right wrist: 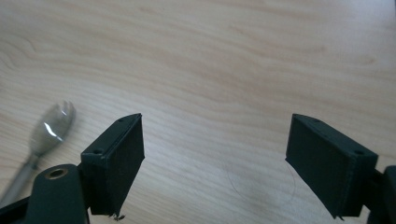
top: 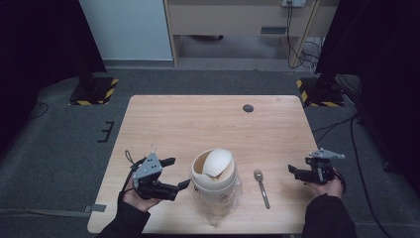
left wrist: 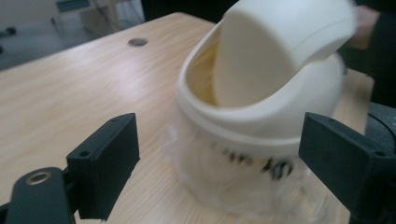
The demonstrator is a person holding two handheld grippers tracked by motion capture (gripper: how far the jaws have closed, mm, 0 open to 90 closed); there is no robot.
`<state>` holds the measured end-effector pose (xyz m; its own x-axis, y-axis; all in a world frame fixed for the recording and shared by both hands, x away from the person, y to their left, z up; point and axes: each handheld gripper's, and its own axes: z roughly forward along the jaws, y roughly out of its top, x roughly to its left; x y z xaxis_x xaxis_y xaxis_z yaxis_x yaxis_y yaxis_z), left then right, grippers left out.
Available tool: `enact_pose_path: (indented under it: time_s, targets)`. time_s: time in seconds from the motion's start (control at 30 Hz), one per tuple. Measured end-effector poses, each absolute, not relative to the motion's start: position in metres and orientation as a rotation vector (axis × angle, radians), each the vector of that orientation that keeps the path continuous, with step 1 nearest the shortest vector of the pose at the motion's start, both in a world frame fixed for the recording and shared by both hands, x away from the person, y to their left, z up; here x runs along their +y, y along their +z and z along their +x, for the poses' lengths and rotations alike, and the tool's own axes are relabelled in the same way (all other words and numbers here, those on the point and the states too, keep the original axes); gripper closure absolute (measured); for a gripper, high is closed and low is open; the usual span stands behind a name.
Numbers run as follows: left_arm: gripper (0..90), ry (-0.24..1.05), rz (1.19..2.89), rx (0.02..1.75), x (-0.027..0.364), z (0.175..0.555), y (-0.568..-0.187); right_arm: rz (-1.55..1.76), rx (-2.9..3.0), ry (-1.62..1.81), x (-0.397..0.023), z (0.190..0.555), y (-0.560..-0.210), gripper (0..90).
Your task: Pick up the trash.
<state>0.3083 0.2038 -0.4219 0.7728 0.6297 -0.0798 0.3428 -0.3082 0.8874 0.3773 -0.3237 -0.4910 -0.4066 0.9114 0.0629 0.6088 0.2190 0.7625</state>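
A cream desktop bin (top: 214, 173) with a swing lid stands near the table's front edge, its lid tipped and a clear plastic liner bunched round its base. In the left gripper view the bin (left wrist: 261, 93) looms close, blurred, between the jaws' line and beyond them. My left gripper (top: 179, 172) sits just left of the bin, open (left wrist: 222, 126), not touching it. A metal spork (top: 261, 187) lies flat to the bin's right. My right gripper (top: 296, 168) hovers right of the spork, open (right wrist: 215, 140), with bare wood between the jaws and the spork (right wrist: 44, 135) off to the left.
The light wooden table (top: 198, 119) has a round dark grommet (top: 248, 108) near its far edge. Grey carpet surrounds it, with stands marked in yellow and black at the far corners and cables on the floor to the right.
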Motion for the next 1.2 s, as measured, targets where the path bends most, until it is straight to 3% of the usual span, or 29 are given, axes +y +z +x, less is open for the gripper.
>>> enact_pose_path:
  time_s: [0.27, 0.47, 1.2]
  targets:
    - [11.7, 0.421, 1.908, 1.036, 0.249, 0.324, -0.457, 1.305, 2.113, 1.097, -0.292, 0.364, -0.465, 22.0]
    - [11.9, 0.468, 1.930, 1.141, 0.263, 0.332, -0.473, 1.266, 2.166, 1.100, -0.277, 0.357, -0.461, 27.0]
    - [12.7, 0.503, 2.002, 1.194, 0.264, 0.342, -0.484, 1.241, 2.483, 0.925, -0.224, 0.355, -0.503, 38.5]
